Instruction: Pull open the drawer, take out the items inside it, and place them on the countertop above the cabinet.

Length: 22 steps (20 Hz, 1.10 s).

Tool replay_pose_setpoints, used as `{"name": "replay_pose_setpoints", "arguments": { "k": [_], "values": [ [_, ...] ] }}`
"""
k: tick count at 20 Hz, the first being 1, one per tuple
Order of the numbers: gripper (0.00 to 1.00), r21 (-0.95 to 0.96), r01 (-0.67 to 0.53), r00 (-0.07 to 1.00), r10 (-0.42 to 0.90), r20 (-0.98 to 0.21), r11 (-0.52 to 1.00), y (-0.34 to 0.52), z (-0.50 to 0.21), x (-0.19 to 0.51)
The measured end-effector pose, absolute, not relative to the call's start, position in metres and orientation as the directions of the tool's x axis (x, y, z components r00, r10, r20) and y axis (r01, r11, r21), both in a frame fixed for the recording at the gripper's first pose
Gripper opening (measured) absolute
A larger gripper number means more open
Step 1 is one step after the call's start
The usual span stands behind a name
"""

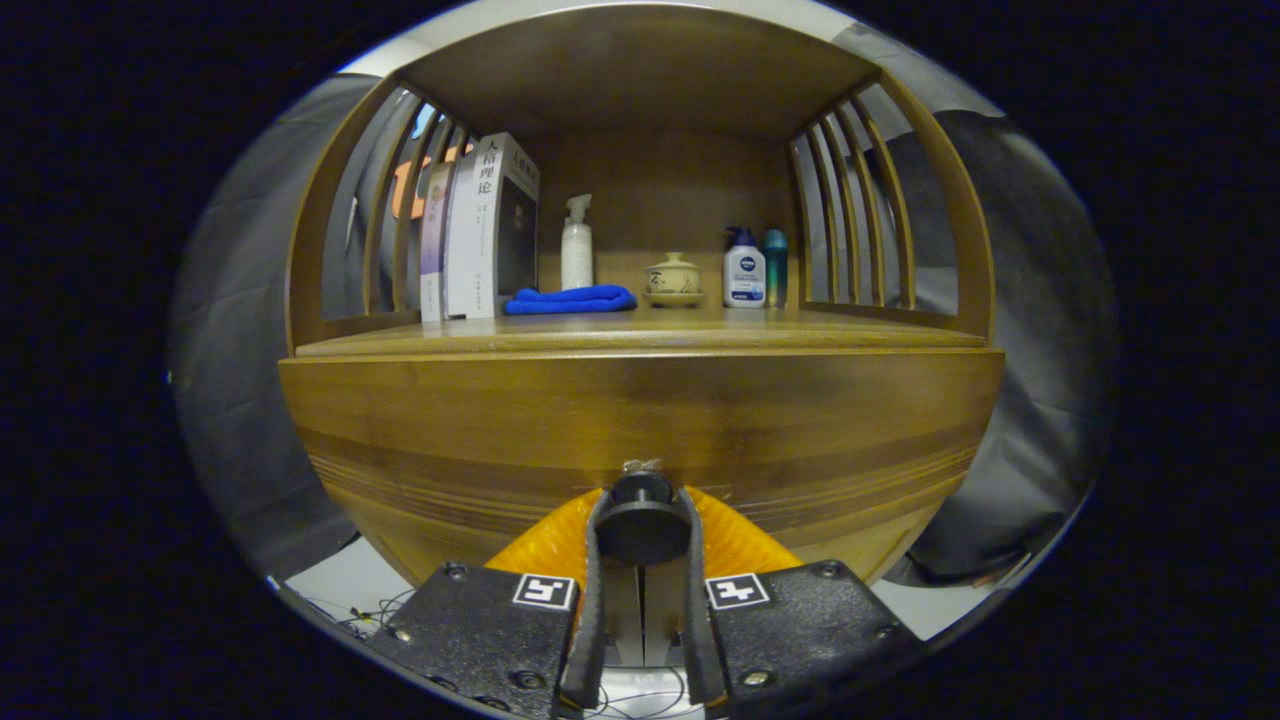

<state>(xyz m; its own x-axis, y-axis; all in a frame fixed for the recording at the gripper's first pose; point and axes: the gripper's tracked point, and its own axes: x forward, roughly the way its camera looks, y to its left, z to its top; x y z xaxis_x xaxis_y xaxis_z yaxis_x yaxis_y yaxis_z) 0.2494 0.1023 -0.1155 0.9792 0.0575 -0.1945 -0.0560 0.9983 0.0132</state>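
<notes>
The claw point(641, 530) is clenched on the dark round drawer knob point(641, 520), centred on the wooden drawer front point(640, 420) below the bench point(640, 335). Pull straight back, level, keeping both fingers squeezed.

The round dark knob point(641, 520) of the wooden drawer point(640, 430) is clasped between the two fingers of the gripper point(641, 522), one finger pressed on each side of it. The drawer front is seen closed beneath the counter point(640, 335). On the counter, beyond the fingers, upright books point(480, 230) are stood beside a folded blue cloth point(570, 299), with a white spray bottle point(577, 245) behind the cloth. A small lidded pot point(673, 279), a white pump bottle point(744, 268) and a teal bottle point(775, 266) are lined up further along.
</notes>
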Motion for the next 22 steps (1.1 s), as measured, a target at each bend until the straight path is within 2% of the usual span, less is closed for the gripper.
{"name": "replay_pose_setpoints", "arguments": {
  "k": [22],
  "values": [
    [0.34, 0.006, -0.086, 0.974, 0.086, -0.21, 0.996, 0.093, -0.127, 0.118]
  ]
}}
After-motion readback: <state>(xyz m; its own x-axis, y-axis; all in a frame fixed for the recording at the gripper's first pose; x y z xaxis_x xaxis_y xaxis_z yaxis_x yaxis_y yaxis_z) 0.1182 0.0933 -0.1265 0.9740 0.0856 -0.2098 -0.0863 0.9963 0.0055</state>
